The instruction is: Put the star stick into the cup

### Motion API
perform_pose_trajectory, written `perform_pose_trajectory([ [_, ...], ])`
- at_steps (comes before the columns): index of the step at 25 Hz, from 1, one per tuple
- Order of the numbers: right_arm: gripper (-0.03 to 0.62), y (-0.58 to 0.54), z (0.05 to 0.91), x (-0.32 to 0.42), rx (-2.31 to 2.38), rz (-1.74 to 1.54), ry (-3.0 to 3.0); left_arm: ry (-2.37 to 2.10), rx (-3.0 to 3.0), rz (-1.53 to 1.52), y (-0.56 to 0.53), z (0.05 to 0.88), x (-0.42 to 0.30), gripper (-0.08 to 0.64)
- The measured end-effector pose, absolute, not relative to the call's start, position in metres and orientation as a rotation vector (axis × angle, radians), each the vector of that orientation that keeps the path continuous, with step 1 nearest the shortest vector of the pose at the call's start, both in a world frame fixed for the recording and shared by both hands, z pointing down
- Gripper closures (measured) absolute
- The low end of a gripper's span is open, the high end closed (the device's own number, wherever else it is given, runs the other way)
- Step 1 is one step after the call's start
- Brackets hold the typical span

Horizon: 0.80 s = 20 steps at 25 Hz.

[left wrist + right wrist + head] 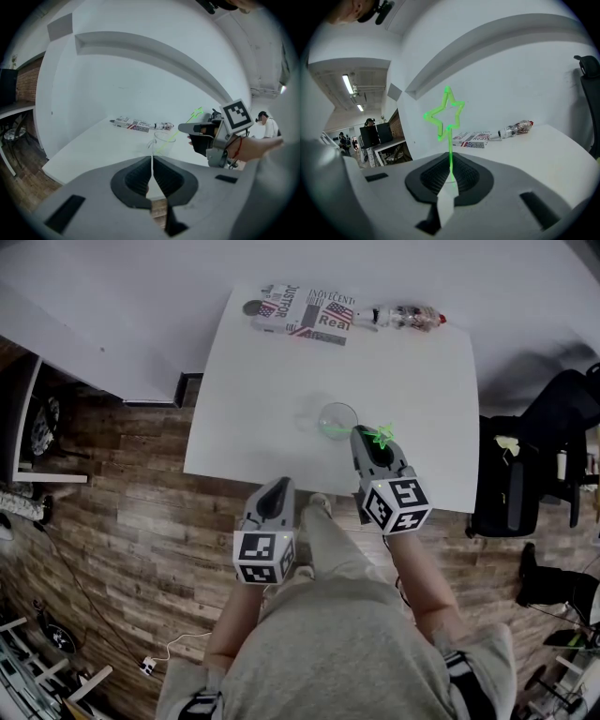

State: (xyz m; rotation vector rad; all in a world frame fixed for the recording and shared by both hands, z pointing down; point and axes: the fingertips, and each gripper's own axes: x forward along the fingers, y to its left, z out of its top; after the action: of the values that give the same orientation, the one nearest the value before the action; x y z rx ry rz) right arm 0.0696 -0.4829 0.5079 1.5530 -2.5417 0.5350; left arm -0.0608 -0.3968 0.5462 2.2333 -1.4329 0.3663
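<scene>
A clear glass cup (337,418) stands on the white table (262,399), also seen ahead in the left gripper view as the cup (164,139). My right gripper (362,435) is shut on the green star stick (446,115), star end up and tilted. In the left gripper view the stick (197,112) slants down from the right gripper (183,127), and its lower end shows through the cup's glass. My left gripper (279,486) hovers at the table's near edge, its jaws (152,161) shut with nothing between them.
A printed box (305,313) and a plastic bottle (405,316) lie along the table's far edge against the white wall. A black chair (525,474) stands right of the table. Wooden floor lies below the near edge.
</scene>
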Motion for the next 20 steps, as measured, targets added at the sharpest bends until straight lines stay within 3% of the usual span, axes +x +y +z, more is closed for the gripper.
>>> perform_pose_trajectory([
  [20,0.545,-0.498,0.522,0.102,1.646,0.548,-2.467,-1.42,2.255,0.375,-0.392,0.543,-0.055,0.546],
])
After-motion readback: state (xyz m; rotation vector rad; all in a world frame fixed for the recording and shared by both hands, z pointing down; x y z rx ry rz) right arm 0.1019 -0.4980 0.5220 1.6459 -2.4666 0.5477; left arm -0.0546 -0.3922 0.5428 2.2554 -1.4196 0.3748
